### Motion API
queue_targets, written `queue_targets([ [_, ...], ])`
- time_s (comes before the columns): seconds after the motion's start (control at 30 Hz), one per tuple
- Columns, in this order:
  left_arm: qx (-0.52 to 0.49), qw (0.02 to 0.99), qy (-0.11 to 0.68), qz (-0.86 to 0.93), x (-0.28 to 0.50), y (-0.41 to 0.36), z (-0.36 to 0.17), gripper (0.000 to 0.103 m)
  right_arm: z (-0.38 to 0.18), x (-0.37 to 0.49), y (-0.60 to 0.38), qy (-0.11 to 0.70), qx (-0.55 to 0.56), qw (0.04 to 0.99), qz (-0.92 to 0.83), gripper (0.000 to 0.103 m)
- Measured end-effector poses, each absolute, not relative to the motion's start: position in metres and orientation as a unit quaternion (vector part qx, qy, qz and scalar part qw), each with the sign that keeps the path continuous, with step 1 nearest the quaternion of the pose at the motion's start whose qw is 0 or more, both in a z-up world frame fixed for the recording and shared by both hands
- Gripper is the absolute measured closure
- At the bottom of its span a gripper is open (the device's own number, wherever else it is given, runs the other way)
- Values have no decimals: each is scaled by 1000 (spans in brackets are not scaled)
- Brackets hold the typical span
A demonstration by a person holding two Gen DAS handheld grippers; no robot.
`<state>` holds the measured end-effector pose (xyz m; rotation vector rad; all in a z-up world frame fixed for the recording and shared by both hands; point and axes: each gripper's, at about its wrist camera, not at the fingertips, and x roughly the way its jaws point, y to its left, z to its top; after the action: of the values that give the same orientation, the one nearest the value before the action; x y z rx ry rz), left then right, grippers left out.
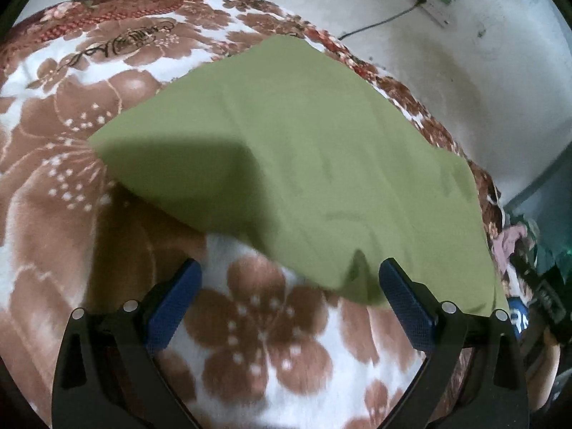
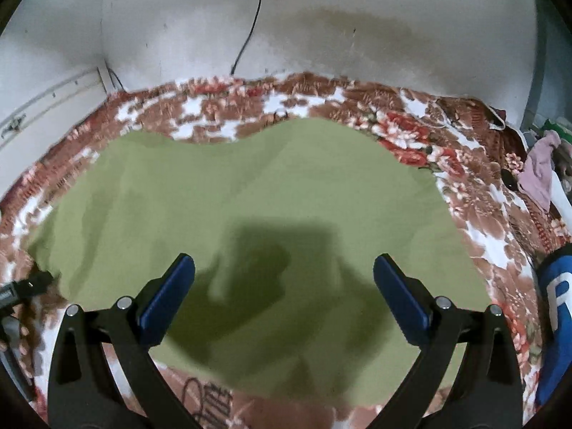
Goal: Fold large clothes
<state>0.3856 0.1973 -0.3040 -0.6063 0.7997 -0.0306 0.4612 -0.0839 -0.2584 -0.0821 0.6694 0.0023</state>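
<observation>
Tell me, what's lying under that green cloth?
The green cloth lies spread on a brown and white flowered blanket, which shows all around its edges. Whatever else may sit beneath the cloth's middle is covered, so I cannot tell.

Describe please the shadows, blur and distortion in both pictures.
Left wrist view: a dark shadow falls on the near-left part of the green cloth; the cloth's near edge and the floral blanket look smeared; fisheye bends the blanket's edge. Right wrist view: a blocky shadow sits on the cloth between the open right gripper fingers; the blanket's pattern is blurred; the wall curves.
</observation>
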Motion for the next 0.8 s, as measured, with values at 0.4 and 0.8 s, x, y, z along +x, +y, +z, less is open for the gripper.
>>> queue_targets([
  [0.4,-265,885,382,8,437,187,-309,5,-296,482,-105,343,4,939,-11,5],
  [0.8,-289,898,329,31,473,188,-304,6,-307,489,-108,341,11,940,-24,5],
])
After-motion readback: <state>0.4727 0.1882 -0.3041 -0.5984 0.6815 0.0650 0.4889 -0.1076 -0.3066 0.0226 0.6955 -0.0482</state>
